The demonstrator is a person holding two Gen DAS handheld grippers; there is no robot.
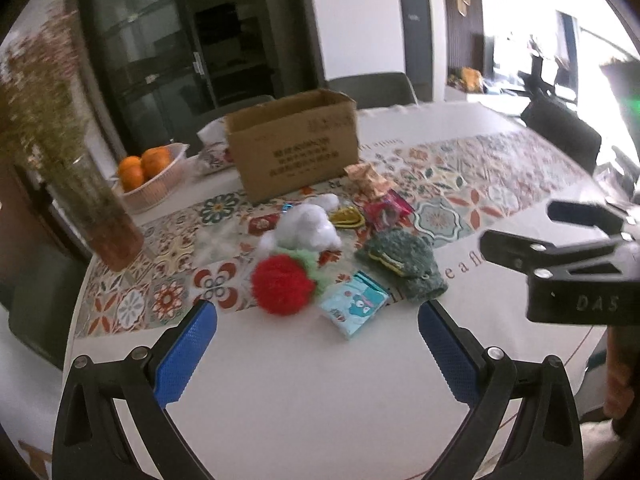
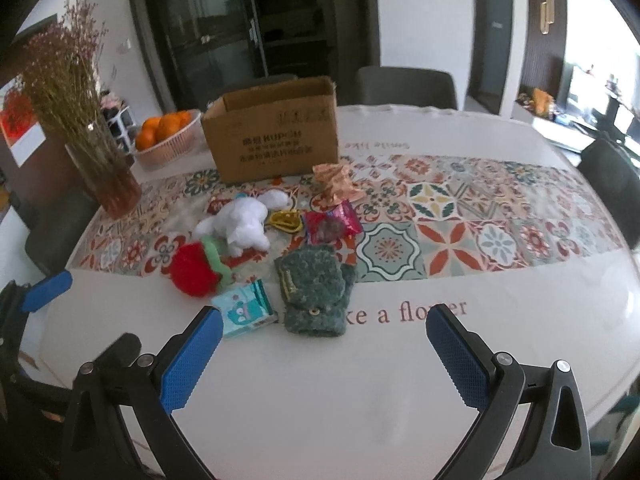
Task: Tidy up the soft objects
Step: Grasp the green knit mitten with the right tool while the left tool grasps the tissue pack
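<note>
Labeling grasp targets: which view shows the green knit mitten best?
Right wrist view: the green knit mitten lies near centre, just ahead of the open right gripper, with its button visible. Left wrist view shows it further off to the right, blurrier, at an oblique angle.

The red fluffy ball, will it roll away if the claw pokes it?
Probably not far. The red fluffy ball looks soft and squashy, so it should dent, and its green frill would likely stop it rolling. It seems light, so a poke may just slide it.
</note>
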